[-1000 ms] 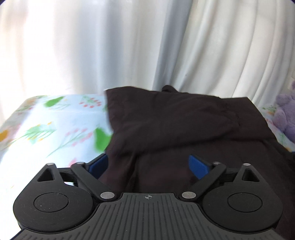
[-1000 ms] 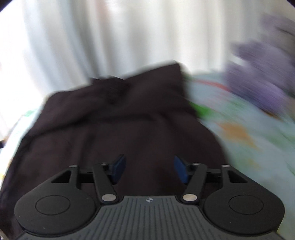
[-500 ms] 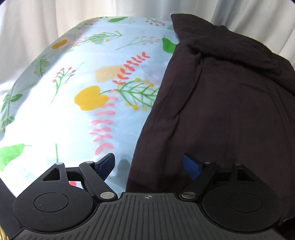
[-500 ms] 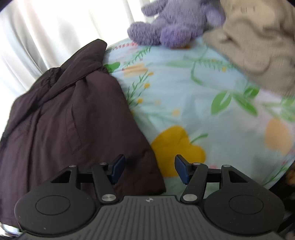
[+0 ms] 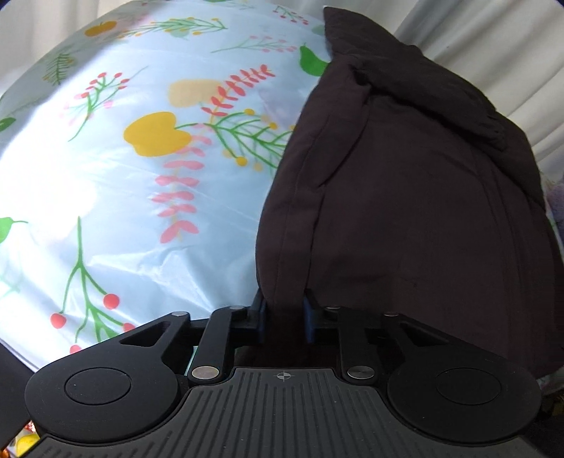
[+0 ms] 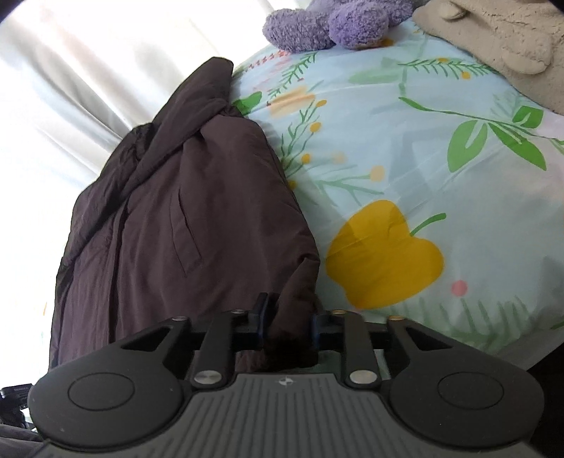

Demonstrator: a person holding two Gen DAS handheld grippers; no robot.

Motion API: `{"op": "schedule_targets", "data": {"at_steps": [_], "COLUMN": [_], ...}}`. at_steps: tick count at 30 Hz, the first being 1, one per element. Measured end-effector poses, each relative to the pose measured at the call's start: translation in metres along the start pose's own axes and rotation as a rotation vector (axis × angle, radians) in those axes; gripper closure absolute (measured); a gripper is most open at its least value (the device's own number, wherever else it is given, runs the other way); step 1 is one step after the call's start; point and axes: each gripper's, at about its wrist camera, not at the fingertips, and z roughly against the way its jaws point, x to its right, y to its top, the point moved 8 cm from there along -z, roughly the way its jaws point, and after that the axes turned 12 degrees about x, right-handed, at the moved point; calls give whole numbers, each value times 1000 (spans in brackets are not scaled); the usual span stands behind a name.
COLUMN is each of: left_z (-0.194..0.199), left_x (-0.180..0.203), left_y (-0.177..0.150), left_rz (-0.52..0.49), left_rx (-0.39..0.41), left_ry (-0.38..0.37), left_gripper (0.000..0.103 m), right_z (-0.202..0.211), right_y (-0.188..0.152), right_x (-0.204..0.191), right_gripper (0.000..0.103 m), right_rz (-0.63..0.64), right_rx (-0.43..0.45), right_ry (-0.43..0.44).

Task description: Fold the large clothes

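A large dark brown garment (image 5: 416,197) lies on the floral sheet (image 5: 105,183), partly folded lengthwise. My left gripper (image 5: 283,319) is shut on the garment's near left corner. In the right wrist view the same garment (image 6: 169,218) stretches away toward the curtain. My right gripper (image 6: 287,322) is shut on its near right corner, with bunched cloth between the blue pads.
White curtains (image 6: 88,70) hang behind the bed. A purple plush toy (image 6: 328,21) and a beige fluffy item (image 6: 493,38) lie at the far right of the sheet (image 6: 423,158). The bed's near edge runs just under both grippers.
Both grippers dropped from above the garment to its near corners. Their jaws, open half a second ago, have closed on the cloth.
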Motion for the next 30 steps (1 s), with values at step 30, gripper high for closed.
{"op": "schedule_targets", "data": {"at_steps": [30], "left_z": [38], "left_x": [71], "left_y": [187], "left_rz": [238], "left_rx": [329], "left_ry": [-454], "left_gripper": [91], "right_z": [-18], "right_y": [181], "right_x": [-157], "right_gripper": [92], "right_rz": [-64], "right_rx": [462], "right_ry": [418]}}
